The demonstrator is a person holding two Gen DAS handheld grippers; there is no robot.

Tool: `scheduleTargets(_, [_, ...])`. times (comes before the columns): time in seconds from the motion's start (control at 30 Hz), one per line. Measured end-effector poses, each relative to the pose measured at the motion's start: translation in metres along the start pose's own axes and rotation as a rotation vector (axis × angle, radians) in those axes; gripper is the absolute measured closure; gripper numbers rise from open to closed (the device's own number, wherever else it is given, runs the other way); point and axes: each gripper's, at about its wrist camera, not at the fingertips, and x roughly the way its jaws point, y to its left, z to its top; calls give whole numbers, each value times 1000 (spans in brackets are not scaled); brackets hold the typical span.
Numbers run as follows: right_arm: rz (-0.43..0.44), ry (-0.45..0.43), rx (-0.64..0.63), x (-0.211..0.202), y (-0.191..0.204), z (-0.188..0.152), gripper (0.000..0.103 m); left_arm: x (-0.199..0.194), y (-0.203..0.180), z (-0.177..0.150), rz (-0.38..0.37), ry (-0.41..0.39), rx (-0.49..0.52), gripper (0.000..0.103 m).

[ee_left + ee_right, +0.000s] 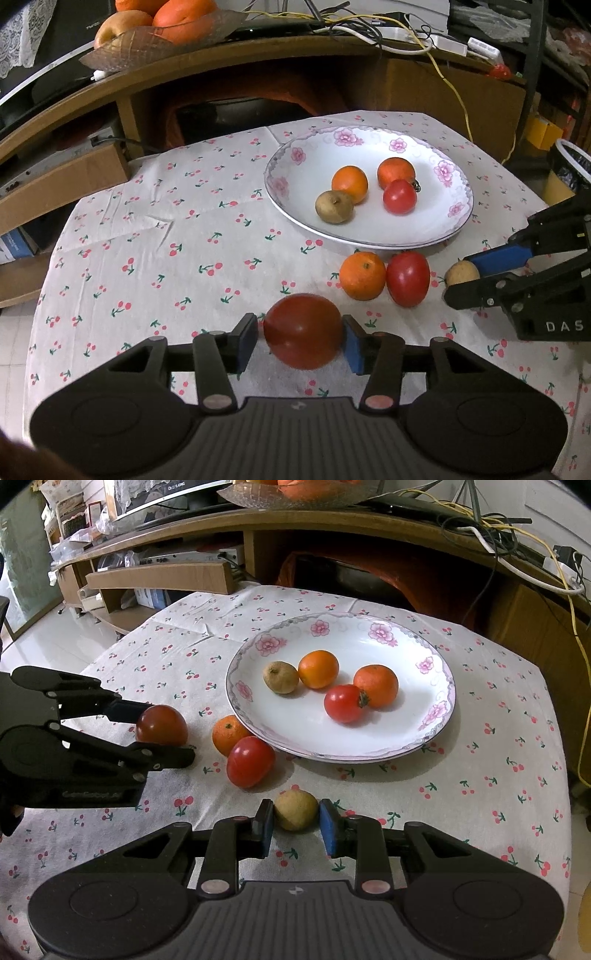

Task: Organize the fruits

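Note:
A dark red tomato (303,332) sits between the pads of my left gripper (300,330); a narrow gap shows at the left pad, so the jaws stand open around it. From the right wrist view this tomato (160,725) rests on the cherry-print cloth. My right gripper (296,814) is shut on a small tan fruit (295,810) low over the cloth. The flowered plate (332,755) holds two oranges, a red tomato and a brown fruit. An orange (229,734) and a red tomato (251,762) lie on the cloth at the plate's near rim.
A wooden shelf unit (258,62) stands behind the table with a glass bowl of fruit (155,40) and tangled cables (406,33) on top. A cardboard box (62,184) lies at the left. The table edge drops to the tiled floor (44,635).

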Motion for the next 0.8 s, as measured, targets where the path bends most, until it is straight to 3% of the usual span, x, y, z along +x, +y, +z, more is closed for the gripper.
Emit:
scheduleTargets(0.2, [-1, 3, -2, 0, 0, 0, 75, 0, -4, 0, -3, -6, 15, 56])
scheduleTargets(0.5, [-17, 5, -2, -4, 1, 0, 77, -5, -5, 0, -13, 8, 26, 57])
scheduleTargets(0.8, [-20, -45, 17, -15, -2, 11, 77, -18, -9, 11, -31, -29, 22, 57])
